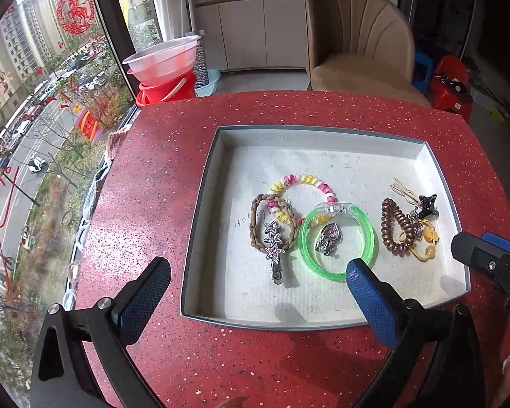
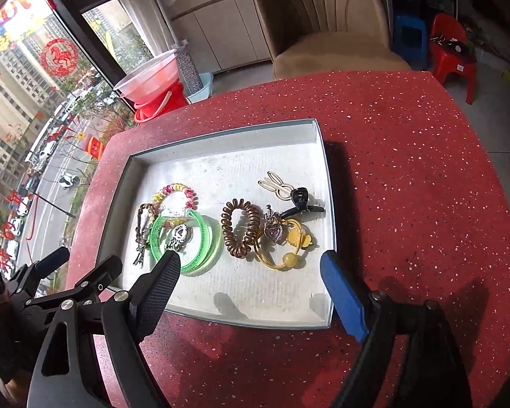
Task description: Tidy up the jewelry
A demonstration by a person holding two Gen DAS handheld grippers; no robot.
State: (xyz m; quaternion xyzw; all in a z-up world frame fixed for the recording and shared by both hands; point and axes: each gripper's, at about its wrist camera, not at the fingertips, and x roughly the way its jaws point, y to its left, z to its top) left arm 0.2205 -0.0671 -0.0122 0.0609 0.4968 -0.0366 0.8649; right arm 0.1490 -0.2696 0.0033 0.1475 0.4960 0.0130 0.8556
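On the red speckled stone tabletop (image 1: 159, 176) sits a shallow grey cardboard tray (image 1: 200, 210) with a pale, scuffed floor, and all the jewelry lies inside it, gathered toward the middle and right.

Farthest left in the tray is a brown braided cord bracelet (image 1: 255, 234), with a silver star-studded hair clip (image 1: 273, 248) lying across its lower part. Overlapping the cord bracelet's upper edge is a pink, yellow and white spiral hair tie (image 1: 302, 181). Next comes a translucent green plastic bangle (image 1: 336, 273), which rests over the spiral tie's near side and rings a small silver clip with a pink heart stone (image 1: 329, 236). Apart from that cluster, further right, lies a brown coiled hair tie (image 1: 392, 227), touching a yellow elastic band with amber beads (image 2: 284, 250); a second heart-stone charm (image 2: 273, 231) sits on top of these. Behind them are a black claw clip (image 2: 302, 200) and a cream rabbit-shaped hair pin (image 2: 277, 183).

Hovering over the tray's near-left corner, the left tool (image 1: 258, 278) is spread wide and holds nothing. At the tray's near-right side, the right tool (image 2: 250, 265) is likewise spread wide and holds nothing, its fingers above the near rim.
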